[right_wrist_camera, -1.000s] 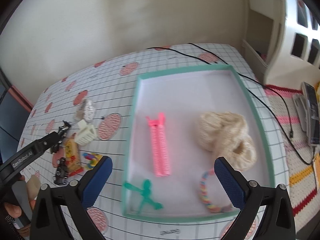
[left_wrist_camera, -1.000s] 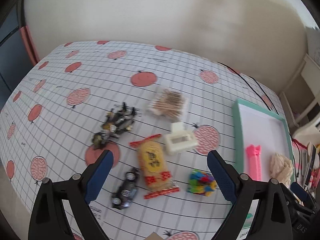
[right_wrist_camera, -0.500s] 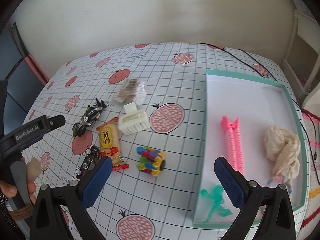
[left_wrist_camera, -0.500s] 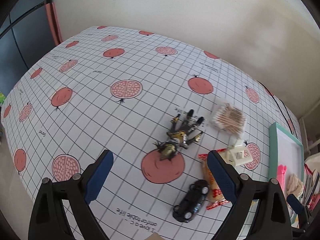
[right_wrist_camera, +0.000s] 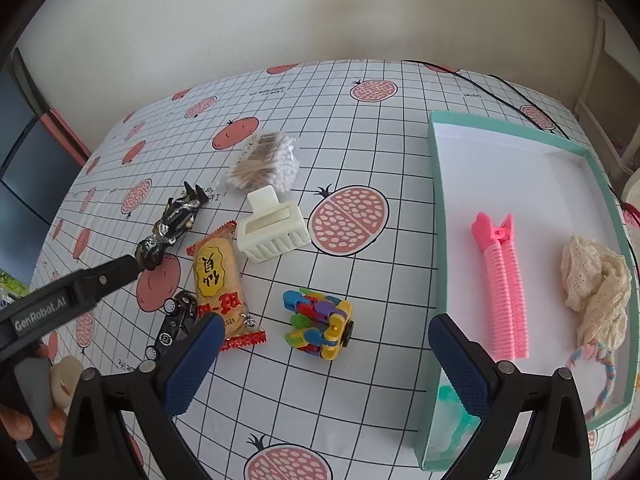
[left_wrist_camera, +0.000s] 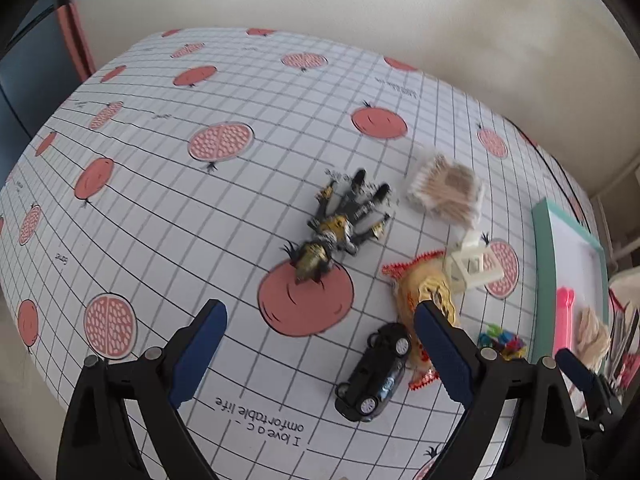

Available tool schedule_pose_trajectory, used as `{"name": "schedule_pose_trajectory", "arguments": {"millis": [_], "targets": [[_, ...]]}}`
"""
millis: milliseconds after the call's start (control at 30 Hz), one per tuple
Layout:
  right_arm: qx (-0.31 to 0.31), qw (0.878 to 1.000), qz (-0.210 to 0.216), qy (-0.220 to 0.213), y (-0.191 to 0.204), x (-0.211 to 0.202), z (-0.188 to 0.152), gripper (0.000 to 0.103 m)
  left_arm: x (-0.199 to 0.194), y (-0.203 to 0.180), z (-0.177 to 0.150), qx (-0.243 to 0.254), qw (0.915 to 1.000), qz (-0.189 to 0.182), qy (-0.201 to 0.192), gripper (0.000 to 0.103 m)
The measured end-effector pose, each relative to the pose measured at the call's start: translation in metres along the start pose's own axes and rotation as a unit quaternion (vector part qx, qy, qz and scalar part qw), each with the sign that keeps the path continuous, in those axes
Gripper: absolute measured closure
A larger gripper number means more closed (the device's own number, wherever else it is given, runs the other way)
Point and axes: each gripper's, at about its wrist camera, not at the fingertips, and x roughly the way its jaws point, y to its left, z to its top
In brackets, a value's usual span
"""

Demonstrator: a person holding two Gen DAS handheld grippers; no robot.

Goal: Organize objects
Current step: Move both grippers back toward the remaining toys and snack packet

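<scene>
While both grippers, left (left_wrist_camera: 318, 354) and right (right_wrist_camera: 322, 364), are hanging wide open, the right one is aiming at the block toy (right_wrist_camera: 319, 323), needing to drop lower and pinch it.

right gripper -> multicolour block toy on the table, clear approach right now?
Probably yes. The right gripper is open and empty, and the block toy lies alone on the tablecloth just ahead of its fingers. The snack packet and tray sit clear to either side.

pomegranate tablecloth (right_wrist_camera: 360, 152) | black cable (right_wrist_camera: 500, 80) | cream wall (right_wrist_camera: 280, 12)
</scene>
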Motion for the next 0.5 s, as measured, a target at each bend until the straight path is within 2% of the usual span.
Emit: {"name": "schedule_pose_trajectory", "arguments": {"millis": [300,500], "targets": [[-0.025,0.999,-0.016,0.023,0.008,0.014,-0.004,0.002,0.010,-0.016,-0.009,0.033,0.9988,0.002,0.038,0.008],[-0.041,0.998,-0.027,0.029,0.013,0.018,-0.005,0.009,0.016,-0.025,-0.015,0.060,0.9966,0.027,0.051,0.008]]}}
